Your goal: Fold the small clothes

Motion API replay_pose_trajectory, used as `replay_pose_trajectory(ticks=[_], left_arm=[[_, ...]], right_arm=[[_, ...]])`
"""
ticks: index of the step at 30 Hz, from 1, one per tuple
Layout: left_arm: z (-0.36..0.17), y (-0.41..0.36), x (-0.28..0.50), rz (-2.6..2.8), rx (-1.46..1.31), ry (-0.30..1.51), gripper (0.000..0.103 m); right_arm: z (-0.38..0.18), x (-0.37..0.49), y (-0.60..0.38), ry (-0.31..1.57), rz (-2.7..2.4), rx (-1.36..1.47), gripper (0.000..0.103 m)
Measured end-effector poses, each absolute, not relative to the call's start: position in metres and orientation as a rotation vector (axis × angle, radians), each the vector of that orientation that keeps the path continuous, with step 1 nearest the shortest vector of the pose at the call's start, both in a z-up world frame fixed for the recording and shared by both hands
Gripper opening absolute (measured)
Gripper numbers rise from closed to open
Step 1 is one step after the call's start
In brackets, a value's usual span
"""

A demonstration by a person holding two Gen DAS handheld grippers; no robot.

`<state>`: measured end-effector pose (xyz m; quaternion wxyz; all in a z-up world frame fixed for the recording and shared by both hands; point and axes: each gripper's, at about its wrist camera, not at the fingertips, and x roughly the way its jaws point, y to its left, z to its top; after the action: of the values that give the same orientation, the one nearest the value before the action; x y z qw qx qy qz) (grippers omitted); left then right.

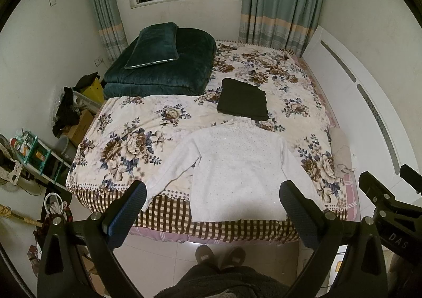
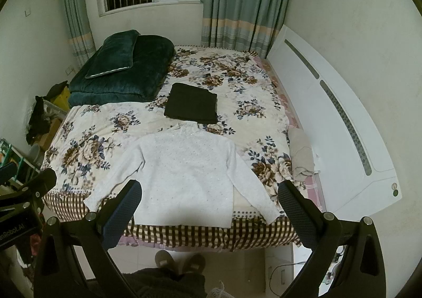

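Observation:
A white knitted sweater (image 1: 237, 166) (image 2: 184, 171) lies flat on the bed's near edge, sleeves spread out to both sides, collar toward the far side. Behind its collar rests a folded black garment (image 1: 242, 100) (image 2: 192, 102). My left gripper (image 1: 213, 192) hovers open above the sweater's hem, well clear of the fabric, nothing between its fingers. My right gripper (image 2: 211, 192) is open too, held at a similar height in front of the hem. In the left wrist view the right gripper (image 1: 382, 192) shows at the right edge.
The bed (image 1: 132, 118) has a floral sheet with a checked border. A dark green quilt and pillow (image 1: 163, 60) are stacked at its far left. A white headboard (image 2: 329, 102) runs along the right. Floor clutter (image 1: 39, 155) sits left; a person's slippered feet (image 1: 219, 255) stand below.

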<state>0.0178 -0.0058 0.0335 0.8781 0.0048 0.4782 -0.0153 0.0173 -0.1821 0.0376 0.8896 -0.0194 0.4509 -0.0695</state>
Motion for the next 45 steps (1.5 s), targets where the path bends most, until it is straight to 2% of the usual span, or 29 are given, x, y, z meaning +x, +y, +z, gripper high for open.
replay_pose_trajectory(ticks=[14,19,27,32,36,45], left_arm=[[0.035,-0.006,0.033,-0.016,0.02,0.961,0.103],[-0.008,-0.006,0.067,0.013,0.053,0.919,0.103],[-0.118,-0.029,0.137,0.033,0.113,0.97,0.103],[-0.213,-0.063,0.181,0.063,0.223,0.982,0.103],[-0.293,-0.088,0.209,0.085,0.303,1.075,0.103],[-0.453,-0.117,0.251,0.118,0.284,1.307,0.103]], right_arm=[[0.033,0.025,-0.171,0.952,-0.148,0.02,0.103],[-0.004,0.047,-0.185,0.988,-0.198,0.13,0.103],[-0.156,0.102,-0.292,1.085,-0.436,0.305,0.103],[-0.266,0.122,-0.396,1.185,-0.586,0.455,0.103],[-0.369,0.135,-0.48,1.269,-0.656,0.619,0.103],[-0.551,0.087,-0.61,1.343,-0.942,0.946,0.103]])
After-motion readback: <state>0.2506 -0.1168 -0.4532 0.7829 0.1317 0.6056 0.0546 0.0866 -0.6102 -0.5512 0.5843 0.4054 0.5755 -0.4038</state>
